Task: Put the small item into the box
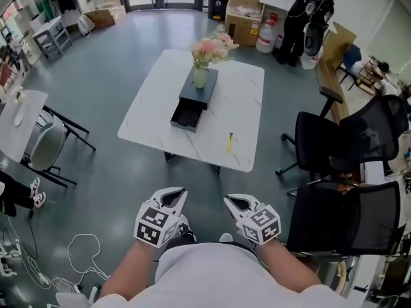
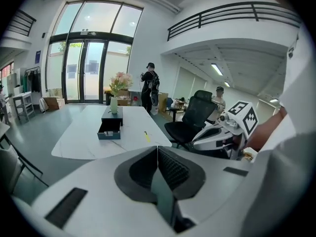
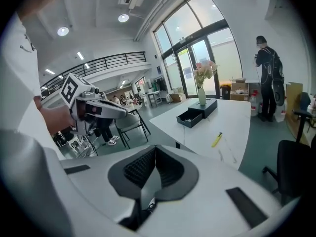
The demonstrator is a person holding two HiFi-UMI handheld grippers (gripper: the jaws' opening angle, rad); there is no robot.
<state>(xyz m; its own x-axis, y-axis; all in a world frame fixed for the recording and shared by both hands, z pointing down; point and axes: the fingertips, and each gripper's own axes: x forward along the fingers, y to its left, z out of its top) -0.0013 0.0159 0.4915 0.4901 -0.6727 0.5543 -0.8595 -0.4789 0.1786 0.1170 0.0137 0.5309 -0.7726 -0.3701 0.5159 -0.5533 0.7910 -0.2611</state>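
Small item (image 1: 229, 142): one, near one box (image 1: 196, 96); left tool (image 1: 178, 196) and right tool (image 1: 232, 201) closed, empty.

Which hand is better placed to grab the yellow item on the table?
Probably the right: the yellow item lies more in line with the right gripper than the left gripper. Both are shut, empty and short of the table.

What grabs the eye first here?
Pink flowers in a vase stand on a dark box, its drawer open, on the white table. A small yellow item lies apart, toward the near edge. The left hand-held gripper and right hand-held gripper, both shut, fill the foreground.
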